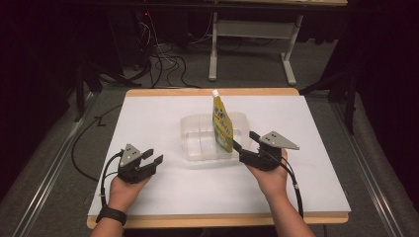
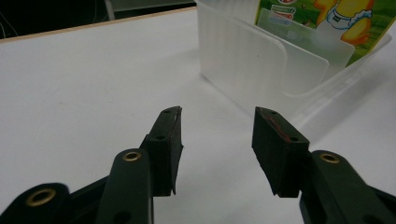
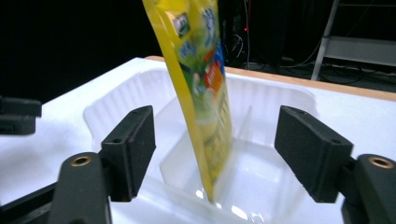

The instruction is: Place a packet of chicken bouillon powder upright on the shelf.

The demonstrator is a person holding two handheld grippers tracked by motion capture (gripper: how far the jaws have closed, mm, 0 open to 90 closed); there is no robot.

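Note:
A yellow-green spouted pouch stands upright in the right part of a clear plastic tray at the table's middle. In the right gripper view the pouch rises between the wide-apart jaws, its foot in the tray. My right gripper is open just right of the tray, touching nothing. My left gripper is open at the front left, a short way from the tray. The left gripper view shows its open gripper over bare white table, with the tray and pouch ahead at the right.
The white table top has a wooden edge all round. Beyond it stand a table frame and loose cables on the floor. Open surface lies left, right and in front of the tray.

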